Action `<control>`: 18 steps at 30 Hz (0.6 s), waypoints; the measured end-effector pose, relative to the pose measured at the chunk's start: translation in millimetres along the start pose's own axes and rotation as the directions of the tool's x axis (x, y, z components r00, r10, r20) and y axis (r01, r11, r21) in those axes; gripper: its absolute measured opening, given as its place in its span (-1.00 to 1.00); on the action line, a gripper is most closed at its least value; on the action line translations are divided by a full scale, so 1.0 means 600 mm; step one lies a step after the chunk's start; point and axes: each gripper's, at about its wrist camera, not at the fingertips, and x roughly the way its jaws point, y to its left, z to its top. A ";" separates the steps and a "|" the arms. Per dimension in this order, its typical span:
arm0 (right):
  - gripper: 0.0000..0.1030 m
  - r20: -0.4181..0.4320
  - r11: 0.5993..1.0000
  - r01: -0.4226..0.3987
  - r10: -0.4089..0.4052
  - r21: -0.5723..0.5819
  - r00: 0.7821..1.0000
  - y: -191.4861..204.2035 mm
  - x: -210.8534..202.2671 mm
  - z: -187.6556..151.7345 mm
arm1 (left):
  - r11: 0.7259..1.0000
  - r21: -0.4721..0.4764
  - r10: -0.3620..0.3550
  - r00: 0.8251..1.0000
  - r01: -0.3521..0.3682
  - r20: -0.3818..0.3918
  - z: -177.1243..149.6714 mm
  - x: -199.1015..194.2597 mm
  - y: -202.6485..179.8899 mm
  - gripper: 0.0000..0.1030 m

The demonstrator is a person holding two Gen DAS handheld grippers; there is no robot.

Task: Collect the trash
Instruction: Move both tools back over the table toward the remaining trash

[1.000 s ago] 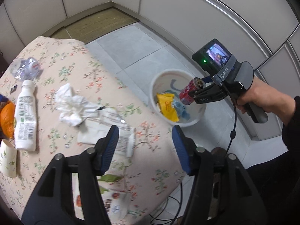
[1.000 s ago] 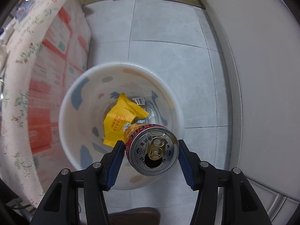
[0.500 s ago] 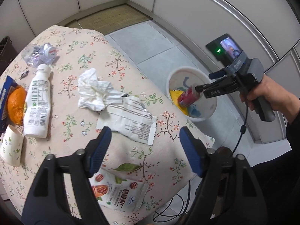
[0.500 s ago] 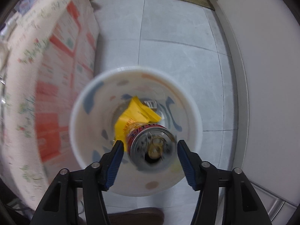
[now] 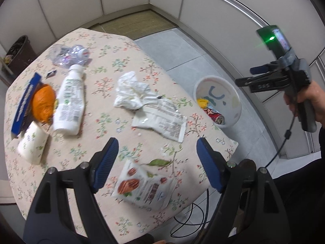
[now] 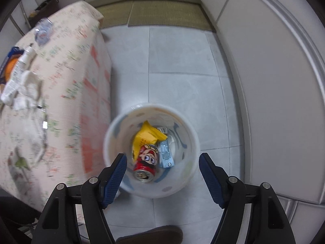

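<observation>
A red drink can [image 6: 147,160] lies inside the white bin [image 6: 189,142] on the floor, on a yellow wrapper [image 6: 146,136]. My right gripper [image 6: 162,162] hangs well above the bin, its jaws opening with nothing held. My left gripper [image 5: 157,152] hovers over the floral table [image 5: 113,40], jaws opening and empty. Below it lies a snack pouch [image 5: 142,185]. Farther on are a white foil wrapper [image 5: 160,120], a crumpled tissue [image 5: 132,93], a white bottle [image 5: 69,99] and a paper cup [image 5: 32,142].
An orange [image 5: 43,103], a blue box [image 5: 24,105] and a crushed clear bottle [image 5: 67,55] sit at the table's left and far side. A dark basket [image 5: 18,52] stands beyond. A cable [image 5: 193,219] trails on the tiled floor.
My right gripper opened and the can dropped into the bin; the gripper then rose. My left gripper widened and pulled back over the table, so the snack pouch now shows.
</observation>
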 end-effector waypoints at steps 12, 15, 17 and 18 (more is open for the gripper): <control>0.58 0.214 0.996 -0.067 0.077 -0.051 0.974 0.115 -0.151 -0.010 | 0.995 -0.090 0.038 0.997 -0.033 0.062 -0.040 -0.048 0.063 0.58; 0.62 0.244 0.995 -0.074 0.090 -0.072 0.966 0.143 -0.165 -0.015 | 0.993 -0.114 0.049 0.996 -0.041 0.071 -0.052 -0.055 0.083 0.58; 0.62 0.255 0.993 -0.086 0.105 -0.087 0.961 0.161 -0.166 -0.019 | 0.990 -0.130 0.057 0.996 -0.048 0.073 -0.058 -0.056 0.096 0.58; 0.62 0.261 0.991 -0.095 0.117 -0.095 0.958 0.168 -0.167 -0.021 | 0.989 -0.142 0.063 0.995 -0.052 0.074 -0.063 -0.057 0.105 0.58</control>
